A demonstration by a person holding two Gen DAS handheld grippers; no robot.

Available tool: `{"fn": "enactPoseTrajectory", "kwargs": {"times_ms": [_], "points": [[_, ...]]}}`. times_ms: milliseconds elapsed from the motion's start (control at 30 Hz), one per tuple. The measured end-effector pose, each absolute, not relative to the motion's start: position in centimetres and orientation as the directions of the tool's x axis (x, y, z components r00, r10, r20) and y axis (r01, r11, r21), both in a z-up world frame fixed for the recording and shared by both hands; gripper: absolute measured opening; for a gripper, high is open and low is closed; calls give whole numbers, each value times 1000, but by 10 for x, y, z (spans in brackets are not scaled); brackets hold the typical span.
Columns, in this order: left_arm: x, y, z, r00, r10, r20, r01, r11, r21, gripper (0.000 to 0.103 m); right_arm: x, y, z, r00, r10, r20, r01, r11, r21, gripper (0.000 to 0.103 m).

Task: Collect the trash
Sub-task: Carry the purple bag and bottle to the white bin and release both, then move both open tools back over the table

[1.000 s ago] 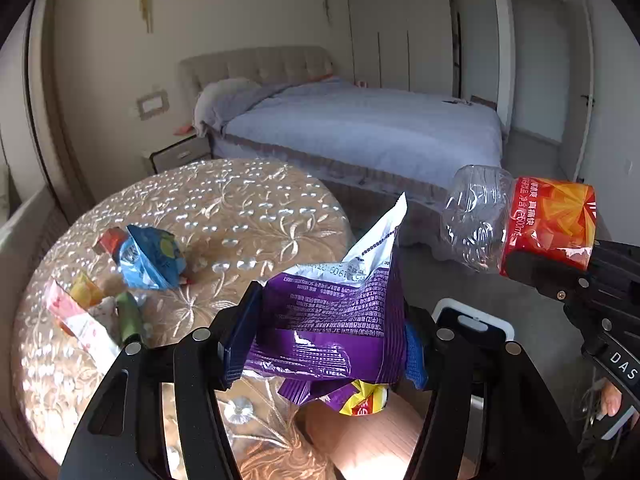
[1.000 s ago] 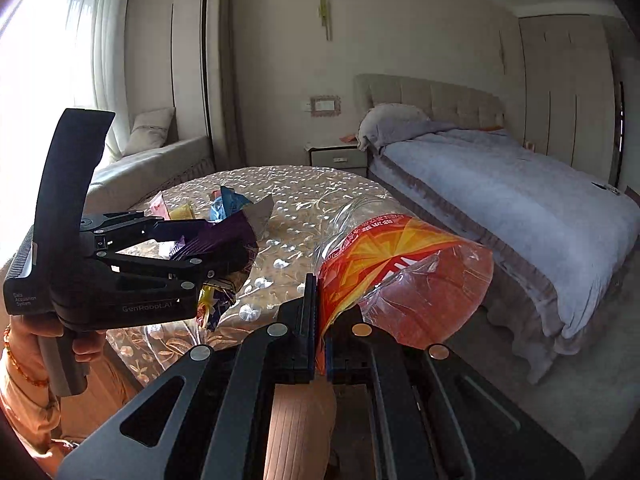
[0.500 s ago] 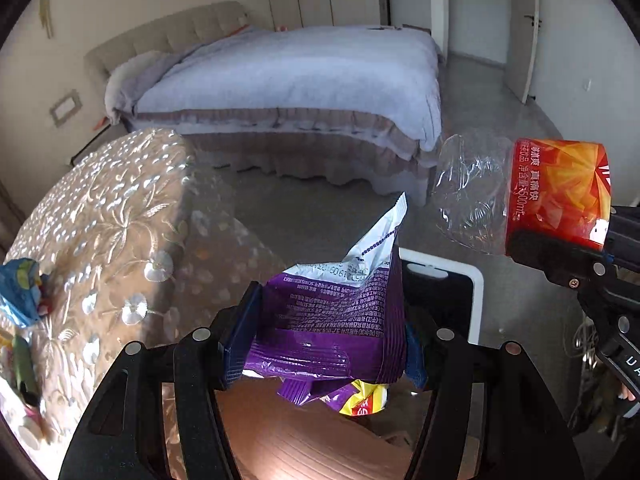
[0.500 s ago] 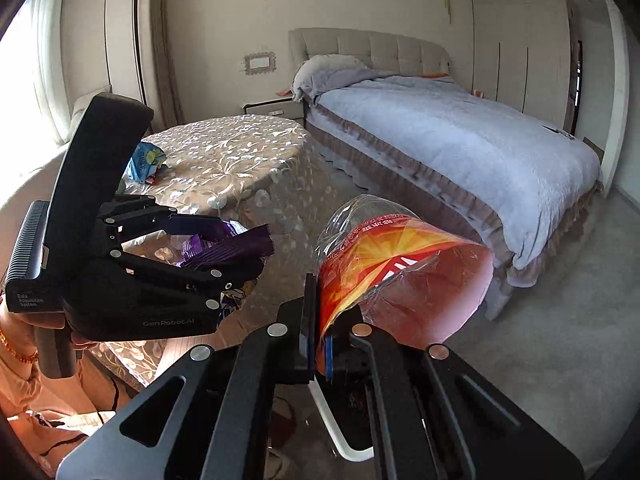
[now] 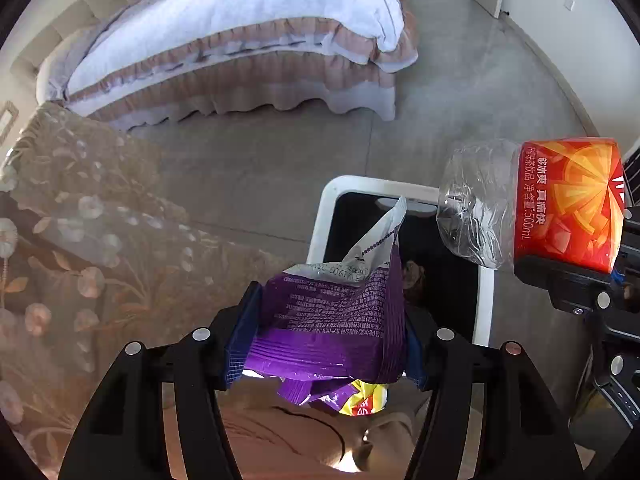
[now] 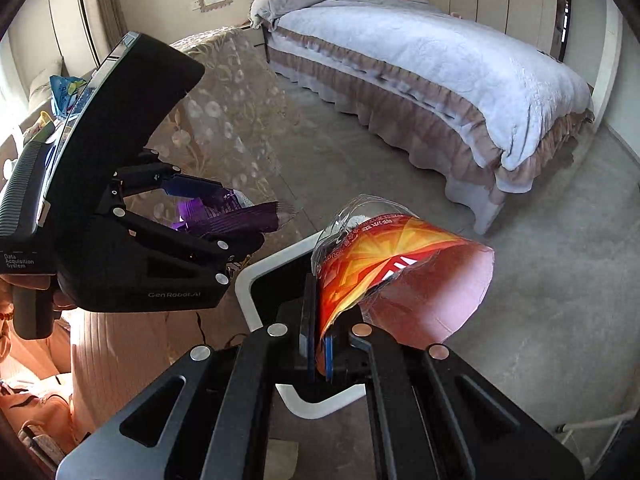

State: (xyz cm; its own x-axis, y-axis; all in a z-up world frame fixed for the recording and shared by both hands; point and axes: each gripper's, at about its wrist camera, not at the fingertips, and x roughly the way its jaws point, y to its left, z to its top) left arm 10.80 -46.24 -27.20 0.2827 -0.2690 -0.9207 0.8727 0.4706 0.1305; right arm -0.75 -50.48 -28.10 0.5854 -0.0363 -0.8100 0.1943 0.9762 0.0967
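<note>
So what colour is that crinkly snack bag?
Purple crinkly snack bag, silvery torn top; clearest in left wrist view.

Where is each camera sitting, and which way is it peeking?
Left wrist: sits on the left tongs, peeking down at the purple snack bag they grip, above the white-rimmed trash bin; a clothed lap shows below.
Right wrist: sits on the right tongs, peeking down at the pinched orange bottle label; a hand holds the left tongs' handle.
Shared: bin, bed, both pieces of trash, tablecloth.
</note>
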Motion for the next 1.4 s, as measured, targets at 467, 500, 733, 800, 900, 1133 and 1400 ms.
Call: {"fn": "enactPoseTrajectory", "kwargs": {"times_ms": [467,500,733,800,900,1133,1400], "points": [[102,-499,-352,115,-102,-988,961,264,84,98,-6,-529,-356,404,-143,-904,129,987,-98,98],[100,-500,-355,130,-93,-987,963,249,104,98,-6,-531,-358,395,-160,-905,122,985,-121,98],[97,-499,-352,142,-100,-985,961,252,113,98,-6,-537,-358,384,-179,-906,109,983,-148,98],[102,-498,-348,149,-113,-982,959,260,115,98,-7,-535,-356,390,-181,-903,104,983,-152,98],[103,-496,-342,157,-125,-980,956,267,119,98,-7,-531,-352,402,-179,-898,99,983,-152,98],[100,-486,-318,192,-170,-966,947,290,137,98,-8,-521,-333,443,-187,-877,88,982,-165,98],[93,-462,-274,247,-256,-935,930,335,154,98,-12,-508,-294,522,-202,-829,86,979,-184,98]]}}
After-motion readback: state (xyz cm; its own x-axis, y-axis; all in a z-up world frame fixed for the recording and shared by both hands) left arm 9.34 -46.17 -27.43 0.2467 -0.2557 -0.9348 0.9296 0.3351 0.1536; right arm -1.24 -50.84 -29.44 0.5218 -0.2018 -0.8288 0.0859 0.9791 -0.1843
